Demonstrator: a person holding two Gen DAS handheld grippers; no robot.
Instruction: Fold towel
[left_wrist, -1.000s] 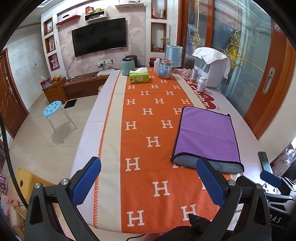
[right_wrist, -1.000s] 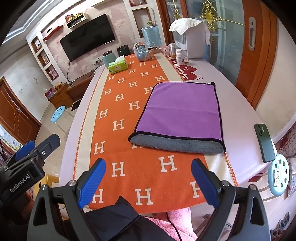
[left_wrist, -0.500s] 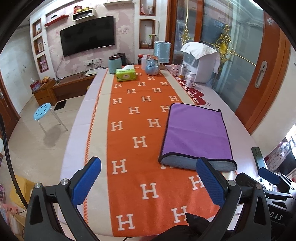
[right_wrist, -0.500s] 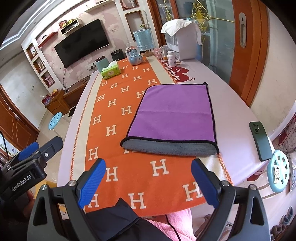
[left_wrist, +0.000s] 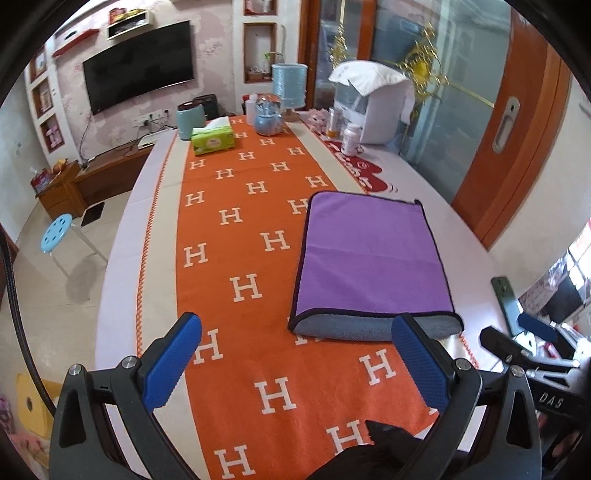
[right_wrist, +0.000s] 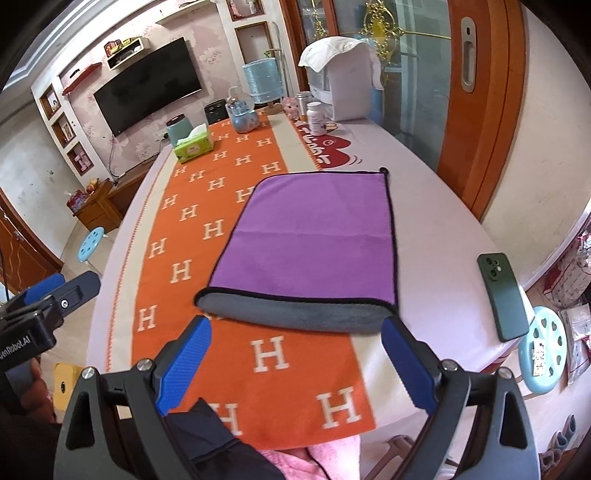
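A green tissue box (left_wrist: 212, 140) with a white tissue poking out stands at the far end of the orange H-patterned table runner (left_wrist: 251, 258). The folded purple towel with grey underside (right_wrist: 314, 243) lies flat on the runner's right edge, just beyond both grippers. The left gripper (left_wrist: 295, 363) and right gripper (right_wrist: 295, 363) gape wide, holding nothing.

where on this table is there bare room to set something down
Free: the orange runner left of the towel, from the tissue box to the near edge; also the strip between towel and phone. Crowded: the far end, with kettle, bottles and dispenser.
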